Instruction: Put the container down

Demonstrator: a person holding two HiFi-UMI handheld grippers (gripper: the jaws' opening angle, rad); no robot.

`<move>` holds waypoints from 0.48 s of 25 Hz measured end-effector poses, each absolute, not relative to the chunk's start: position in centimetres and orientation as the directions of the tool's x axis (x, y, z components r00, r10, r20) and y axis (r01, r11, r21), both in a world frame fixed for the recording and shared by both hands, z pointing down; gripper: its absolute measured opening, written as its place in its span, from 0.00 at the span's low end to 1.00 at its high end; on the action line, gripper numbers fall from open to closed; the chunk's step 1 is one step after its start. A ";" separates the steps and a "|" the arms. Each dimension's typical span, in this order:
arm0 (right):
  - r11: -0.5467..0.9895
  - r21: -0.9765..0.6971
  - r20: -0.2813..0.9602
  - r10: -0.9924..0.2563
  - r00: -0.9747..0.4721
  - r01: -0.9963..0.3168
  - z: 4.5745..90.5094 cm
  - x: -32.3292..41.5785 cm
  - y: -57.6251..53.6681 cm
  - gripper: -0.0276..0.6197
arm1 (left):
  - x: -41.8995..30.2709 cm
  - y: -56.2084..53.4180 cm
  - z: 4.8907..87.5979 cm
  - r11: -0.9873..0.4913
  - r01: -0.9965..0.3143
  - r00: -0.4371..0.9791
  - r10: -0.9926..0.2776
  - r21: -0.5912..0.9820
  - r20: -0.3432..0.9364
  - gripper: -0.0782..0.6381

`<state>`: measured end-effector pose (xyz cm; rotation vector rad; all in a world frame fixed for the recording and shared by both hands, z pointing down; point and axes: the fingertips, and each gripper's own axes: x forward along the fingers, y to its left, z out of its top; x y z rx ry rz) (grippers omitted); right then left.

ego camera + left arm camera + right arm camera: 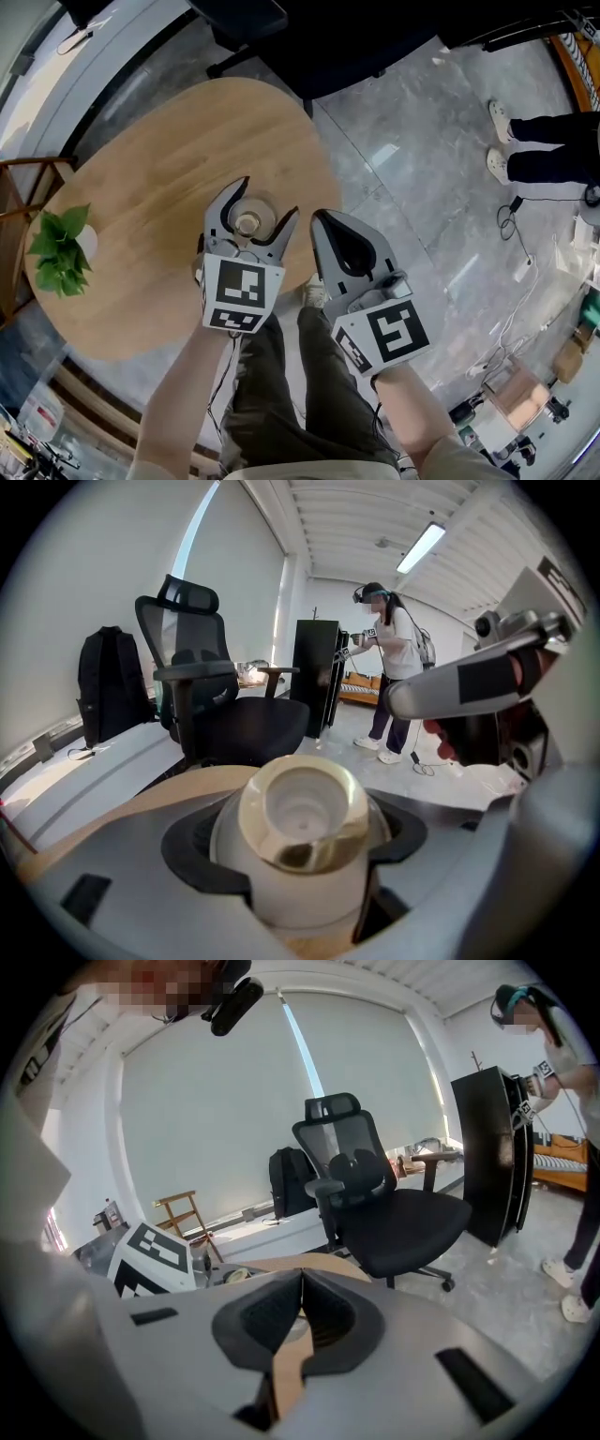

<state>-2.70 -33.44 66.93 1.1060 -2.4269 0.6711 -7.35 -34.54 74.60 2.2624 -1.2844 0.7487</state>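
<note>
Our left tongs (269,199) are clamped on the container (300,841), upright between them over the worktop (159,187); we should lower it level until it sits flat, then part them gently; our right tongs (322,218), just beside, are together, empty.

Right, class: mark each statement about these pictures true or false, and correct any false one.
1. The left tool grips a white container with a gold rim. True.
2. The right tool has its jaws wide apart. False: they are together, holding nothing.
3. A potted plant stands on the round wooden table. True.
4. The office chair is red. False: it is black.
</note>
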 end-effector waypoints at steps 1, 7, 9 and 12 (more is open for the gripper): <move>0.581 -0.264 0.531 -0.578 -0.619 -0.770 67.8 -2.9 -33.2 0.04 | -7.2 -34.4 75.6 -0.485 -0.869 0.426 -0.634 0.098 0.645 0.58; 0.601 -0.269 0.571 -0.530 -0.627 -0.753 72.4 -3.5 -31.6 0.04 | -6.7 -33.0 80.8 -0.509 -0.856 0.432 -0.608 0.091 0.665 0.58; 0.592 -0.279 0.581 -0.522 -0.624 -0.756 73.5 -3.4 -31.3 0.04 | -6.7 -32.6 82.1 -0.508 -0.857 0.424 -0.603 0.084 0.676 0.58; 0.587 -0.289 0.592 -0.511 -0.623 -0.756 74.7 -3.3 -30.7 0.04 | -6.7 -32.0 83.5 -0.500 -0.862 0.412 -0.591 0.085 0.693 0.58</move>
